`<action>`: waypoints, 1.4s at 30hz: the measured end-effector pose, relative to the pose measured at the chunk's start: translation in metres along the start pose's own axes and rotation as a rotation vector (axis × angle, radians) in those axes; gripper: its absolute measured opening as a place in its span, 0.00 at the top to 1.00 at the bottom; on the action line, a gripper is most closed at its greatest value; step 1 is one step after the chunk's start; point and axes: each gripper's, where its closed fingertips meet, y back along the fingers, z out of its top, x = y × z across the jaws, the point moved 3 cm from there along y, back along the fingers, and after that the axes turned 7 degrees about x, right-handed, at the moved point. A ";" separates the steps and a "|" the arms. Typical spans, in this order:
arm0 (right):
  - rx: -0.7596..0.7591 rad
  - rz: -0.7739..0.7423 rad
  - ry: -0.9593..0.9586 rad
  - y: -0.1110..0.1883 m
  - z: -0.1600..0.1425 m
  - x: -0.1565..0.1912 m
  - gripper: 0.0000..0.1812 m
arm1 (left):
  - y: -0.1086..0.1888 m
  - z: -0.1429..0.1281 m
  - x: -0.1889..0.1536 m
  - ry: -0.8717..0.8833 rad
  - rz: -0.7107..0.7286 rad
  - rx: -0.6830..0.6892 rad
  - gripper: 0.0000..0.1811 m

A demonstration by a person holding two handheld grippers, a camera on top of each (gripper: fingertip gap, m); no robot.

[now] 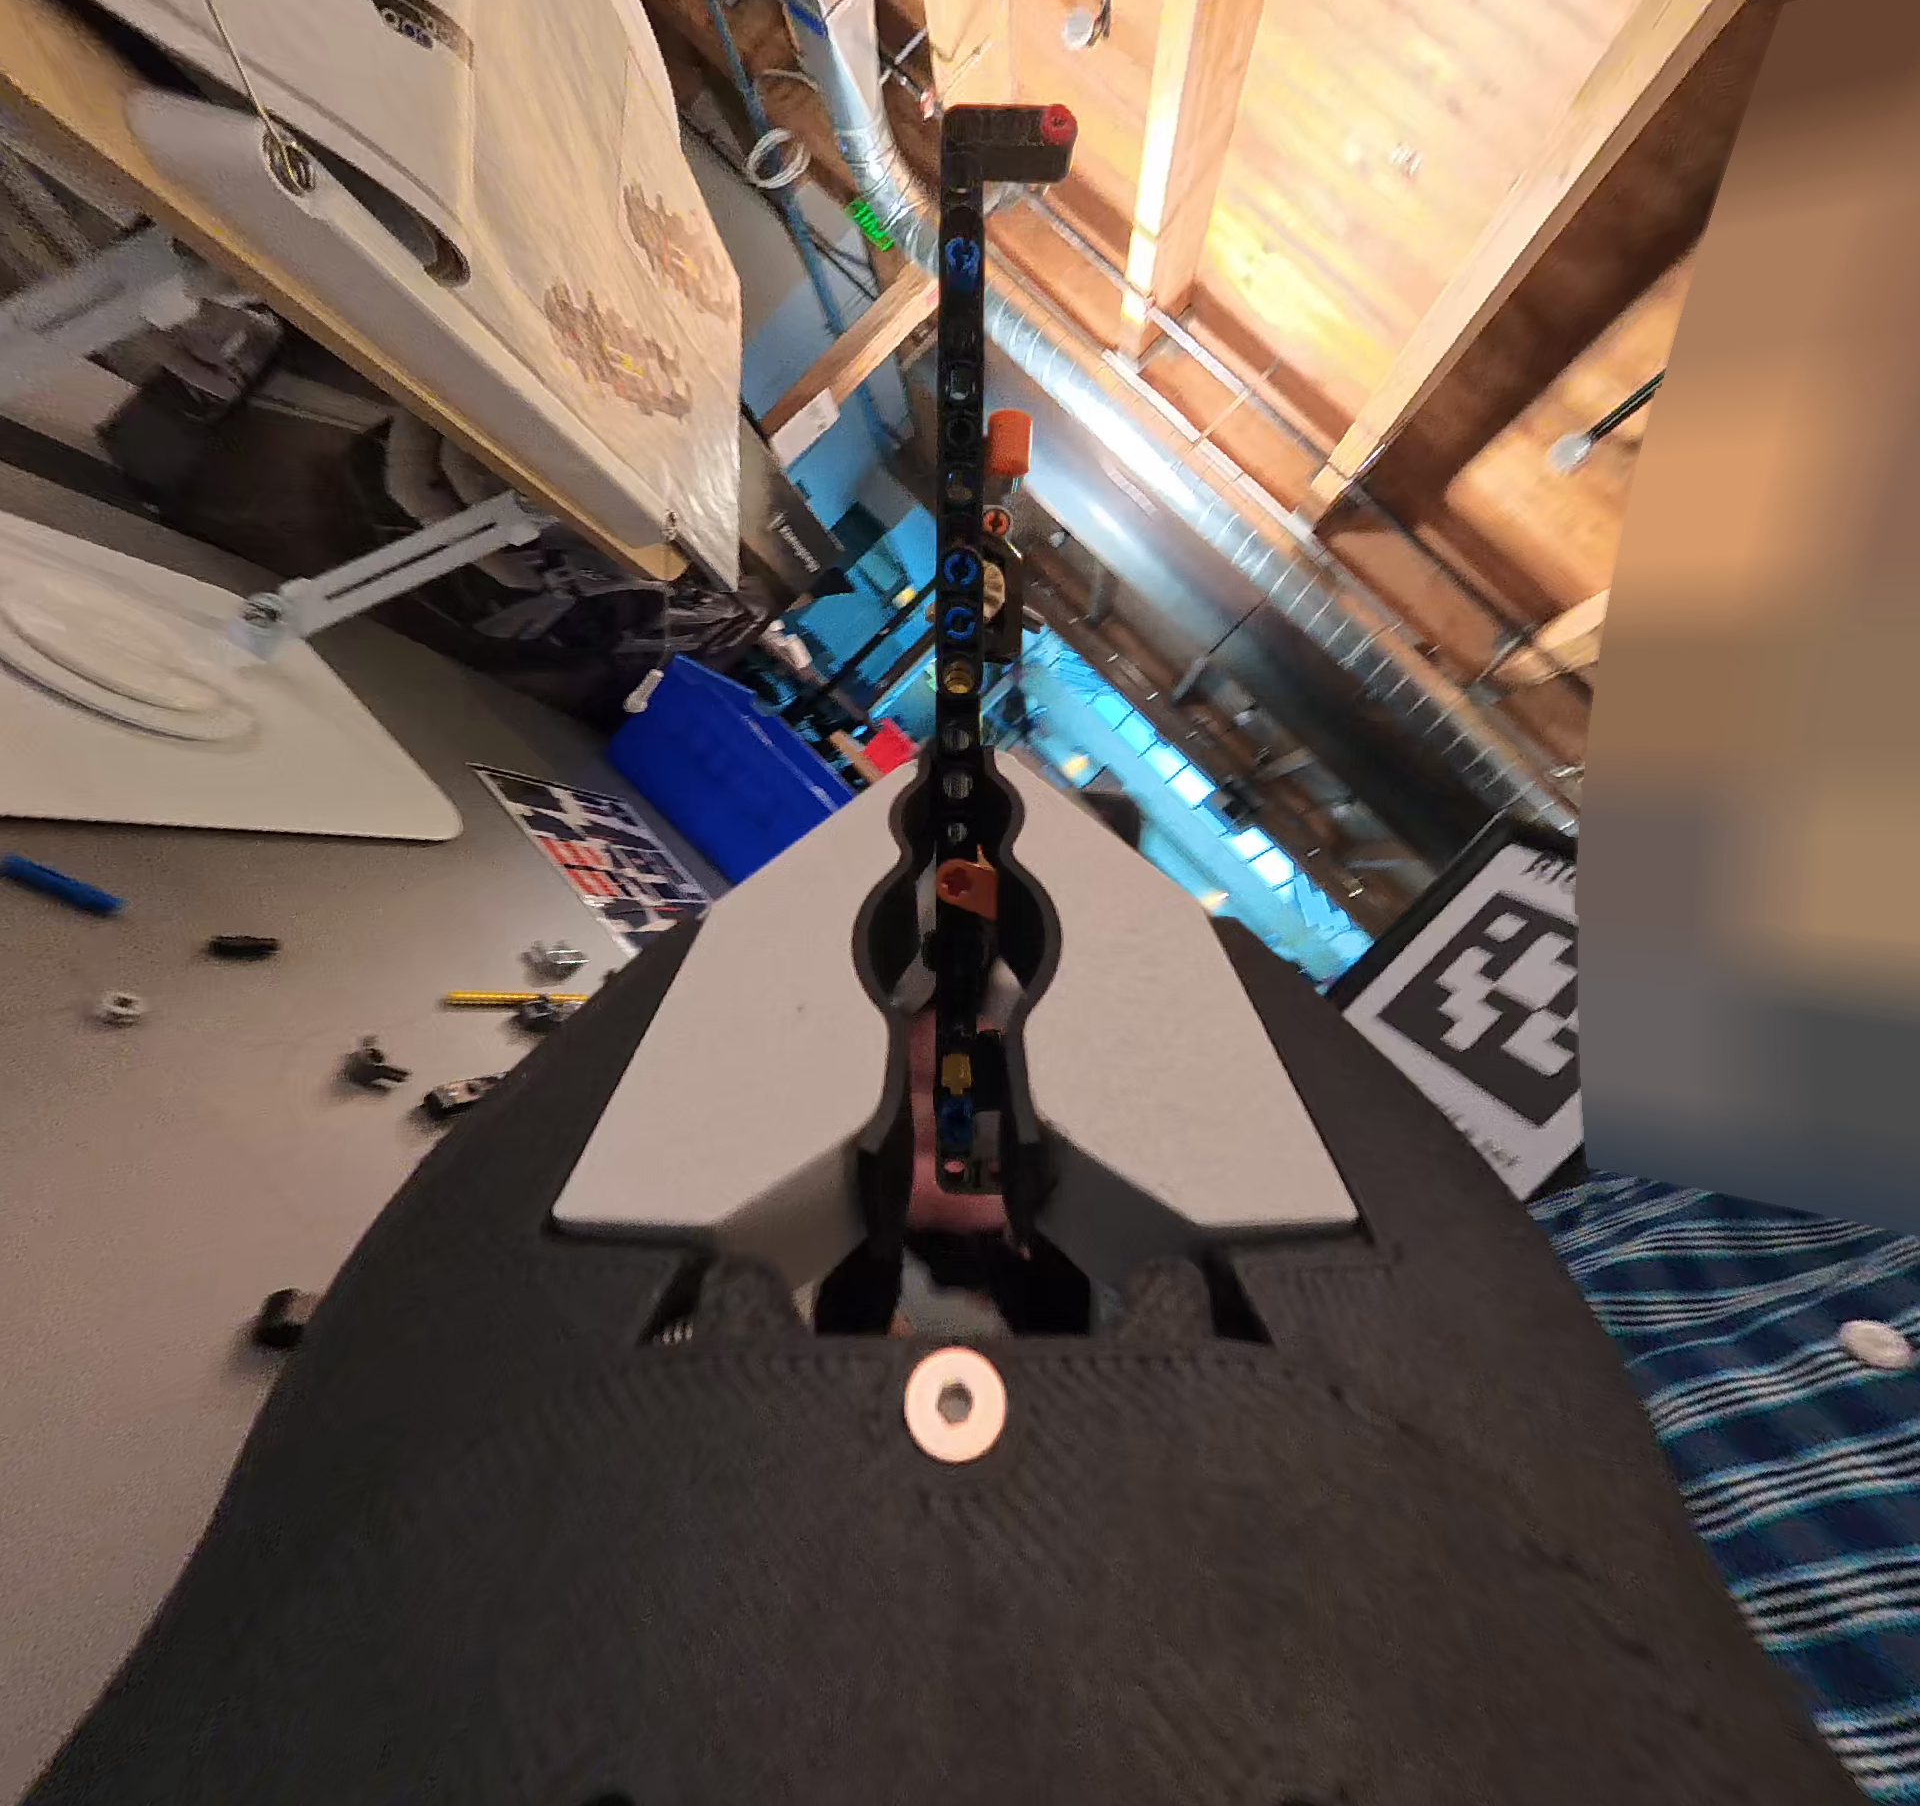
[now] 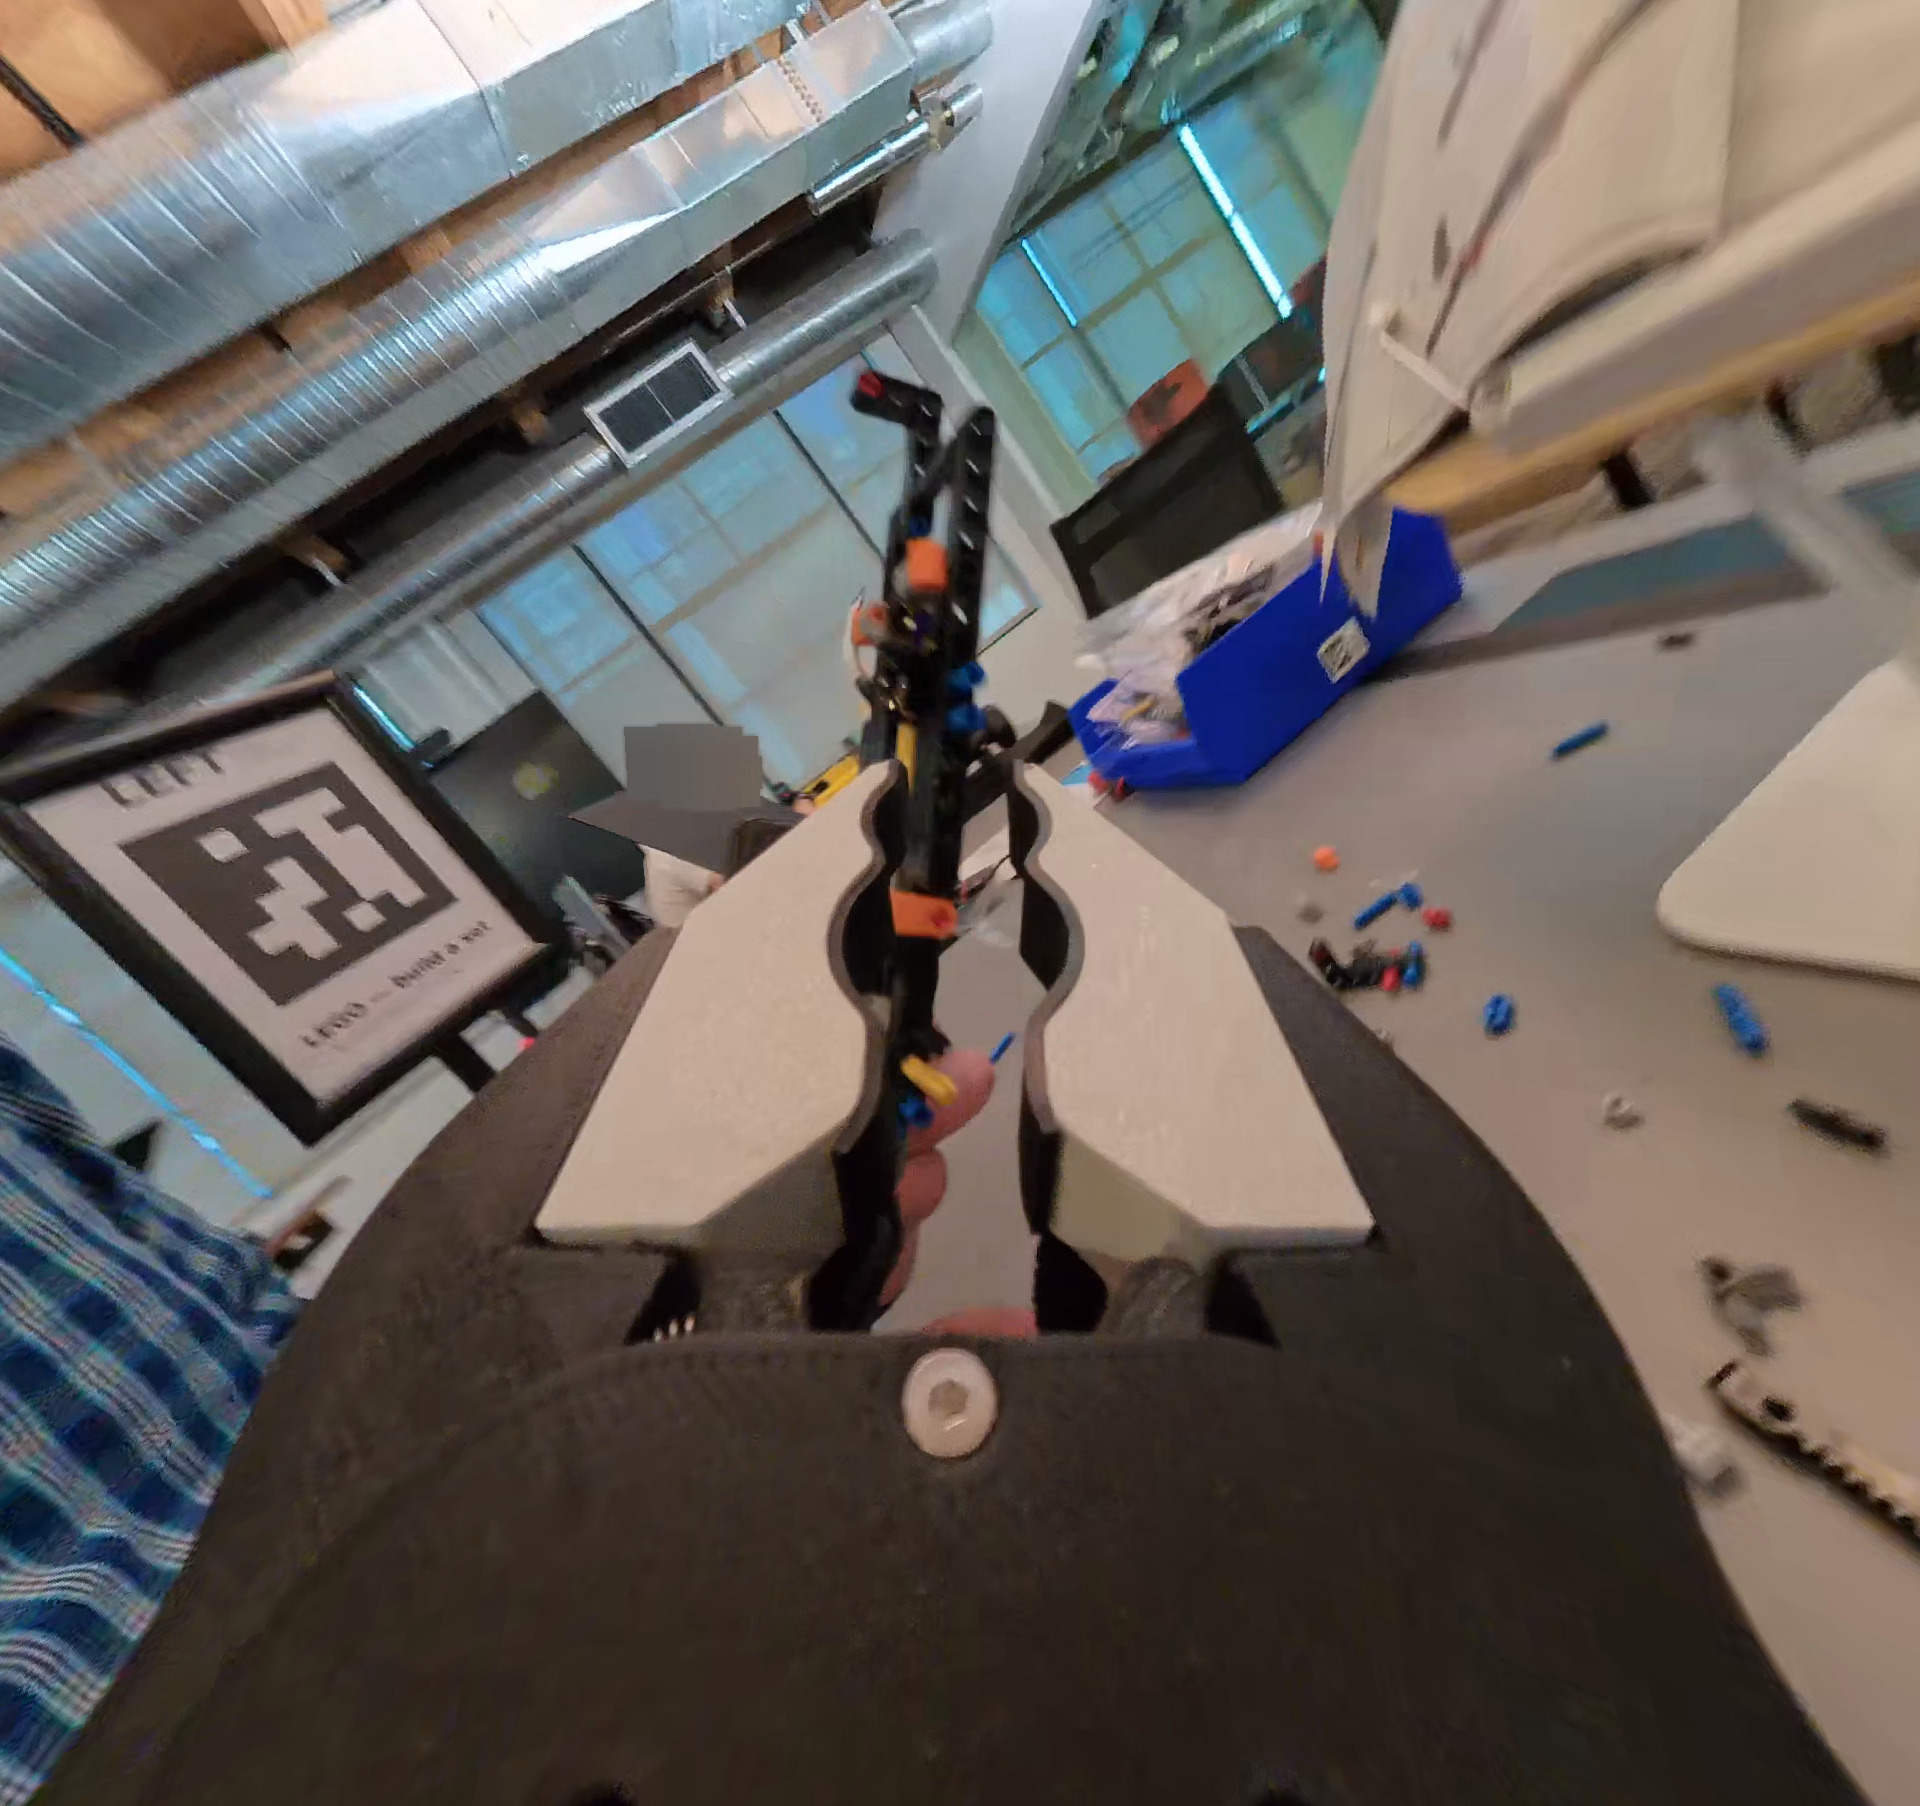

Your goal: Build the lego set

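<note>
A long black lego beam assembly point(image 1: 961, 406) with blue pins, orange and yellow bits and a red-tipped end piece is held up in the air, pointing at the ceiling. My left gripper point(image 1: 956, 769) is shut on its lower part. In the right wrist view the same assembly point(image 2: 935, 593) stands between the jaws of my right gripper point(image 2: 951, 774). Those jaws are apart: the assembly lies against the left finger point(image 2: 769, 977), with a gap to the right finger point(image 2: 1164, 1008). A person's finger point(image 2: 961, 1091) shows behind the jaws.
Loose lego parts point(image 2: 1371, 956) lie scattered on the grey table point(image 1: 156, 1185). A blue bin point(image 2: 1278, 686) with bagged parts stands farther back. A white board point(image 2: 1818, 873) lies at the table's edge. A marker plate point(image 2: 281, 894) and a plaid sleeve point(image 1: 1766, 1444) are close by. Across from one pair of fingers to the other is roughly 5 cm.
</note>
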 end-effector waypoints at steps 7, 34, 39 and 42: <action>0.042 -0.082 0.269 -0.005 0.012 0.021 0.91 | -0.006 -0.008 -0.001 -0.068 0.039 0.048 0.97; 0.113 -0.185 0.343 0.006 0.037 0.014 0.83 | -0.011 -0.018 -0.004 -0.034 -0.010 0.080 0.97; 0.145 -0.245 0.452 0.007 0.044 0.018 0.82 | -0.013 -0.021 -0.004 -0.126 0.056 0.107 0.97; 0.193 -0.282 0.533 -0.001 0.047 0.027 0.79 | -0.016 -0.023 -0.004 -0.261 0.141 0.134 0.97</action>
